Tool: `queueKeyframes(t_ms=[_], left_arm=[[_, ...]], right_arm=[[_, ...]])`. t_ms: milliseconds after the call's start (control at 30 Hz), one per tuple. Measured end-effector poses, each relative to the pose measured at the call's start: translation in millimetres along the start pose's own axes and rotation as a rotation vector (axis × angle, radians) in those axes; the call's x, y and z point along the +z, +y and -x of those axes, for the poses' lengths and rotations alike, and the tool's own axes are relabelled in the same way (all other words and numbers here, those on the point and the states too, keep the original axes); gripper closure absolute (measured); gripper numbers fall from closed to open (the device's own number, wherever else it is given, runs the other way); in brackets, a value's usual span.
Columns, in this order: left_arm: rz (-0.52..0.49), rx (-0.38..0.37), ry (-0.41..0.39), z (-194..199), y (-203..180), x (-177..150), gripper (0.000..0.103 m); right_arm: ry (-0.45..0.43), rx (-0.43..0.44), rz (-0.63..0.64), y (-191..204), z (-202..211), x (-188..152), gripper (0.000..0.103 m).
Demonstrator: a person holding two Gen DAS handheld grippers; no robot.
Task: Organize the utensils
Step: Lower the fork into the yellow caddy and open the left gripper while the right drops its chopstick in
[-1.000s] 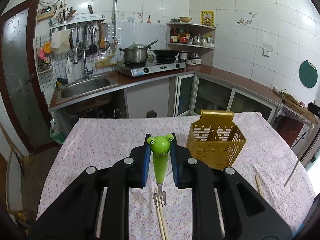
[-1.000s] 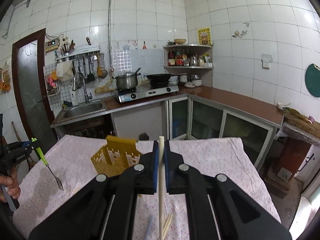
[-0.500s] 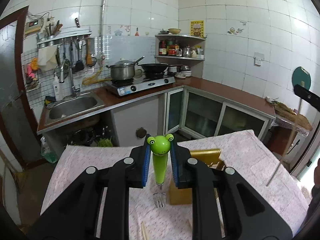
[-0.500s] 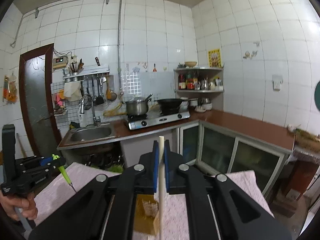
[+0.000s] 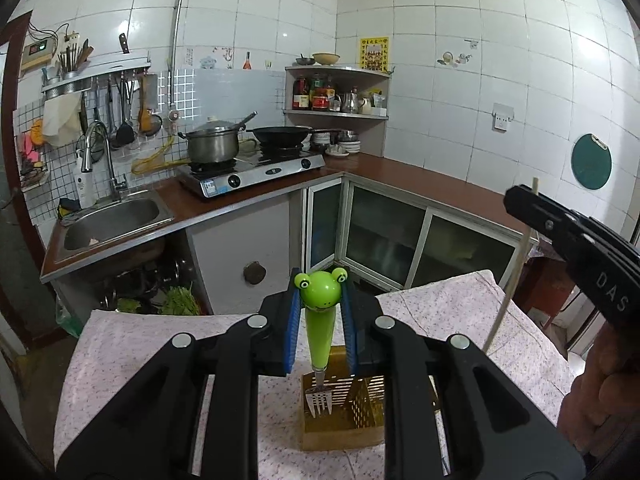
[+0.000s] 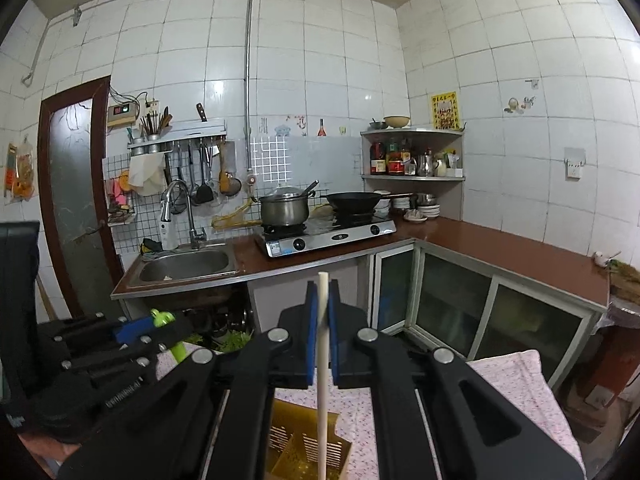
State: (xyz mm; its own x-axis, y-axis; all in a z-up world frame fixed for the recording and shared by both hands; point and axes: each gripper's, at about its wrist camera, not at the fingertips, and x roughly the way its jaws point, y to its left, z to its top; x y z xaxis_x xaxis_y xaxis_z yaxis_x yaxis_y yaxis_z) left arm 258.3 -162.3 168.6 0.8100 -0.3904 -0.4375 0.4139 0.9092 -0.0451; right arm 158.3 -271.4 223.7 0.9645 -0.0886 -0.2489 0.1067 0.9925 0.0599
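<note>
Both tools above yellow holder: left clamps fork, right chopstick.

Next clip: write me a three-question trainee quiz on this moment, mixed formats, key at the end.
1. True or false: the left gripper is shut on the frog fork.
2. What does the right gripper hold? A) a spoon B) a chopstick C) a knife
3. Fill in: the fork's tines hang just above the yellow ____ on the table.

Key: 1 true; 2 B; 3 holder
</note>
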Motion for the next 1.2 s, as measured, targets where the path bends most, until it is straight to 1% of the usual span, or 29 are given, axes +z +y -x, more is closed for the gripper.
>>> queueKeyframes(t_ms=[167, 333, 500, 567, 600, 633, 667, 700, 733, 767, 800, 900, 1033, 1133, 1200], left_arm=[[0.0, -0.004, 0.024, -16.5, -2.0, -7.6, 0.086], [-0.006, -0.019, 0.056, -30.3, -0.2, -19.1, 0.086], [-0.017, -0.03, 0.103, -43.6, 0.3, -33.6, 0.085], [-0.017, -0.031, 0.105, -42.1, 3.2, -36.1, 0.084], [-0.014, -0.028, 0.104, -41.1, 5.4, -36.1, 0.083], [-0.01, -0.025, 0.101, -39.8, 6.4, -35.5, 0.081], [-0.006, -0.019, 0.094, -38.1, 7.8, -33.8, 0.072], [0.0, -0.013, 0.086, -35.5, 10.2, -31.9, 0.065], [0.006, -0.008, 0.078, -33.2, 12.0, -30.3, 0.062], [0.01, -0.003, 0.073, -31.4, 14.1, -28.5, 0.051], [0.014, 0.005, 0.065, -29.0, 16.3, -26.7, 0.044], [0.025, 0.022, 0.056, -23.1, 23.5, -23.5, 0.044], [0.041, 0.049, 0.051, -10.9, 37.7, -27.8, 0.043], [0.046, 0.079, 0.045, 5.6, 51.7, -41.3, 0.042], [0.056, 0.091, 0.046, 17.5, 60.5, -52.1, 0.041]], right_arm=[[0.001, 0.009, -0.006, -2.8, -17.3, -8.9, 0.098], [0.028, 0.005, -0.011, -4.7, -34.3, -26.1, 0.098], [0.107, 0.011, -0.026, -8.1, -54.8, -43.4, 0.096], [0.127, 0.0, -0.027, -11.3, -58.8, -48.3, 0.092], [0.126, -0.007, -0.03, -12.5, -58.6, -48.6, 0.079], [0.124, -0.009, -0.042, -15.5, -57.7, -48.0, 0.061], [0.119, -0.014, -0.056, -18.0, -56.2, -46.7, 0.057], [0.108, -0.026, -0.064, -21.5, -53.5, -44.7, 0.057], [0.103, -0.033, -0.063, -22.2, -51.9, -42.7, 0.057], [0.099, -0.037, -0.064, -23.8, -49.2, -41.1, 0.057], [0.093, -0.042, -0.067, -26.8, -46.0, -40.0, 0.057], [0.081, -0.068, -0.071, -35.2, -34.7, -38.0, 0.057], [0.082, -0.096, -0.063, -49.7, -15.8, -42.2, 0.057], [0.109, -0.113, -0.067, -65.8, 1.7, -55.4, 0.056], [0.139, -0.13, -0.079, -80.7, 18.8, -70.3, 0.056]])
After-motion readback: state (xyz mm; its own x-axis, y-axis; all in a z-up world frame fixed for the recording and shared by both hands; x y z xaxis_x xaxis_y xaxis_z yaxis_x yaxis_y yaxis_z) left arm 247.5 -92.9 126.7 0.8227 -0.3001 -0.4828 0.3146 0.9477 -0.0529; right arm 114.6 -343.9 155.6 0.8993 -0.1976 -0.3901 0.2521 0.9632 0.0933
